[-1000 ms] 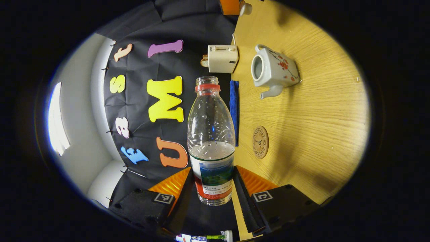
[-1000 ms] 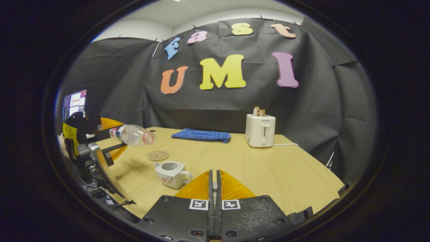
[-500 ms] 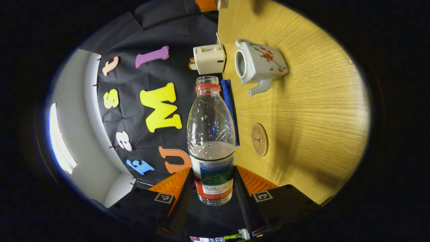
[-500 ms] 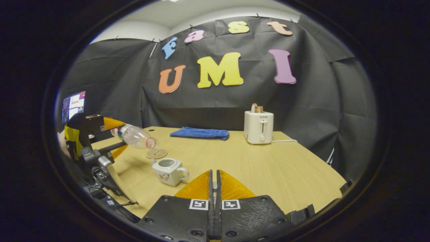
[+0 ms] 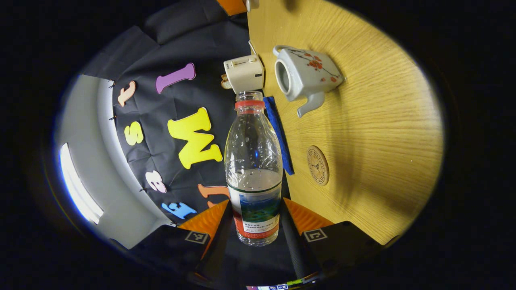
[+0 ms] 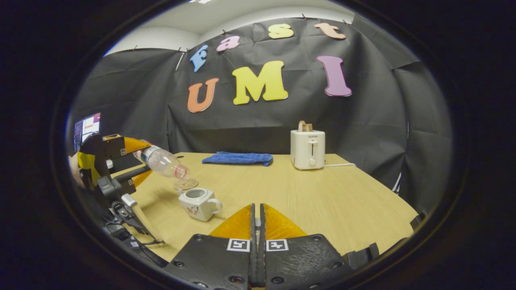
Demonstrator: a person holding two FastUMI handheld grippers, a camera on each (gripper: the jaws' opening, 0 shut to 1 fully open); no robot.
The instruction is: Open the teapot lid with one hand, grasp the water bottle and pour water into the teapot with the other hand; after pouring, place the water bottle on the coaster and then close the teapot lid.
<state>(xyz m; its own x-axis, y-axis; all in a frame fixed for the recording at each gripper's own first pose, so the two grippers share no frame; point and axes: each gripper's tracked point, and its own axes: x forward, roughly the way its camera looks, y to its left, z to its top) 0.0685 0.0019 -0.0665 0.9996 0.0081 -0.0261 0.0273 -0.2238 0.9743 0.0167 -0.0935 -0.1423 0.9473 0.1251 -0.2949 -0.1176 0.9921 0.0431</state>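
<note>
The water bottle (image 5: 253, 169), uncapped and roughly a third full, sits pinched at its labelled lower body between the two fingers of the left gripper (image 5: 254, 225), and in the right gripper view it hangs above the wooden table (image 6: 322, 193) with its mouth tipped downward toward the open teapot (image 6: 197, 203). Over the last second the bottle has gone from lying nearly level to sloping neck-down, and its mouth has drawn in from well off the pot to just above and behind the pot's opening; in the left gripper view the teapot (image 5: 304, 74) has likewise slid closer to the bottle's neck. That reads as the start of the pour, though no stream is visible yet and the water seems not to have reached the neck. The round coaster (image 5: 317, 165) lies bare on the table beside the pot, waiting for the bottle. The right gripper (image 6: 256, 225) is held back over the near side of the table with its fingers pressed together; the lid is presumably between them, but too little shows there to tell. Behind, the blue cloth (image 6: 238, 158) and the white toaster (image 6: 308, 149) stand as they did, only shifted slightly in frame as the right hand drifted
</note>
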